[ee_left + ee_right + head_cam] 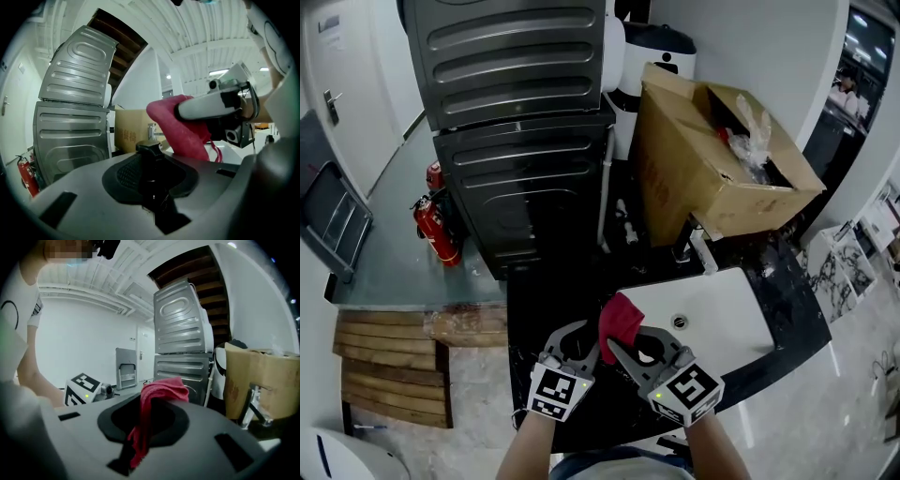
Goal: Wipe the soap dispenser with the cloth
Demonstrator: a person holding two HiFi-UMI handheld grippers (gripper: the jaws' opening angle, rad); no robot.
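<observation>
Presently, both claws are held close together, low over the dark tabletop (534,309) at the near edge of the white sink (722,319).

Left claw (578,339): closed on a black item with a pump-style head, judged to be the soap dispenser (150,152). It stands between the jaws with its head rising clear of them, long axis roughly upright in the left gripper view. In the head view it is too dark to separate from the claw.

Right claw (619,349): closed on the red cloth (621,317), which bunches above the jaw tips and trails down between them in the right gripper view.

Governing relation: the cloth lies just to the right of the dispenser head and slightly beyond it, near but apart; no contact is visible. The right hand carries the wiping tool; the left presents the work.

Pose: both claws point forward and nearly level, tips converging, forearms side by side.

Judgement: the wipe is not yet begun; the cloth must close leftward onto the dispenser
</observation>
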